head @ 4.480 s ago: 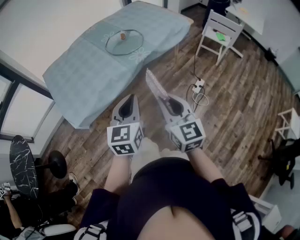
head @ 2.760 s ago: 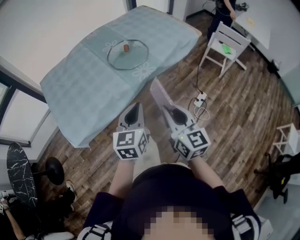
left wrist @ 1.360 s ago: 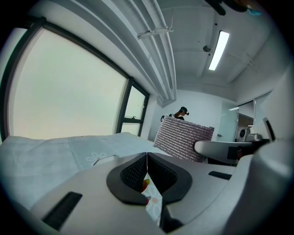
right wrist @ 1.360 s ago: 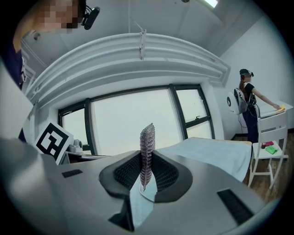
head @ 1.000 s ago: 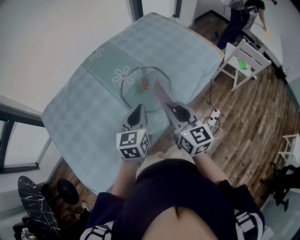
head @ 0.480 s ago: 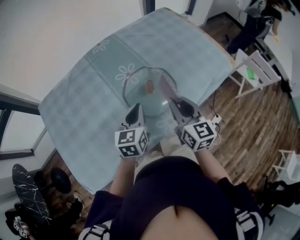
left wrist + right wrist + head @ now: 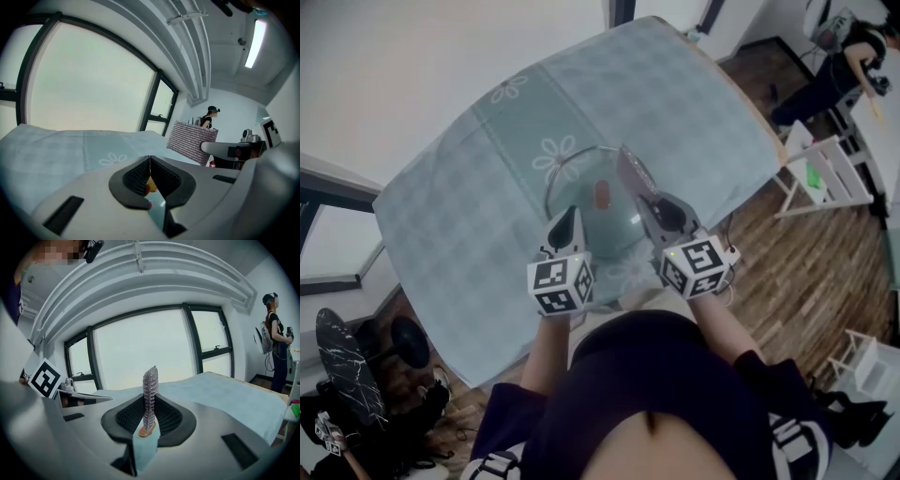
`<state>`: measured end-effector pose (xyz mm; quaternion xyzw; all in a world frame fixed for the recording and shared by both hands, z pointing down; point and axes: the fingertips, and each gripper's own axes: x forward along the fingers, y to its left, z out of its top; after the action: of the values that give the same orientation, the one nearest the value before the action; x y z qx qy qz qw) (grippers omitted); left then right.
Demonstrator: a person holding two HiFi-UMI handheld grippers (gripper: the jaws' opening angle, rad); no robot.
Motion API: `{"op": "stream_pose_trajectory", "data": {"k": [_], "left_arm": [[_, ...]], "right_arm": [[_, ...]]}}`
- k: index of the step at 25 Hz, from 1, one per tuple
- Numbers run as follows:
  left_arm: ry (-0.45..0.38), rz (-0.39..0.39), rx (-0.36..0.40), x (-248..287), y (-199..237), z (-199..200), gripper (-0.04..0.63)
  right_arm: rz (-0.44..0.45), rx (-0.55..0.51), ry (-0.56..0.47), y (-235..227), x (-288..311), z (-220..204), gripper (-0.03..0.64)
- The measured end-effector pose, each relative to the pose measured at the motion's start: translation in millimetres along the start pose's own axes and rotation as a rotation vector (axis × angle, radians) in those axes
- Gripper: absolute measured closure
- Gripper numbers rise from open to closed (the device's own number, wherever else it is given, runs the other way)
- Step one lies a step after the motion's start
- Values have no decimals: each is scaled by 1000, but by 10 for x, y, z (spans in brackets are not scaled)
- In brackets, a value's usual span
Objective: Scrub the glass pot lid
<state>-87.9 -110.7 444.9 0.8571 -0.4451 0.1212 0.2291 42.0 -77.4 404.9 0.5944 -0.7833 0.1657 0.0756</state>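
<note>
The round glass pot lid, with an orange-brown knob, lies flat on the pale blue tablecloth. My left gripper hovers over the lid's near edge, jaws shut and empty. My right gripper is shut on a silvery mesh scrub pad that stands up above the lid's right part. In the right gripper view the scrub pad is edge-on between the jaws, and the knob shows below it. From the left gripper view the scrub pad is at the right.
The table's right edge drops to a wooden floor with a white chair. A person stands at the far right. Large windows lie behind the table. A black marbled thing stands at lower left.
The view has closed in on the table. Both grippers, earlier over the floor and table edge, now hover over the lid. The pad stays in the right gripper.
</note>
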Motion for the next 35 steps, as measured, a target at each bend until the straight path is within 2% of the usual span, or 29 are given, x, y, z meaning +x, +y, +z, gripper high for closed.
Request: {"op": "stream_pose_trajectory", "data": {"k": [12, 24, 32, 35], "left_arm": [[55, 80, -42, 405, 104, -112, 593], [99, 143, -86, 637, 276, -259, 594], [110, 170, -117, 675, 359, -324, 593], [111, 175, -125, 675, 379, -329, 594]], "right_arm": [[48, -117, 122, -453, 587, -171, 543], [111, -366, 278, -713, 1096, -534, 543], [145, -577, 372, -779, 1349, -773, 543], [159, -622, 405, -780, 1383, -861, 543]]}}
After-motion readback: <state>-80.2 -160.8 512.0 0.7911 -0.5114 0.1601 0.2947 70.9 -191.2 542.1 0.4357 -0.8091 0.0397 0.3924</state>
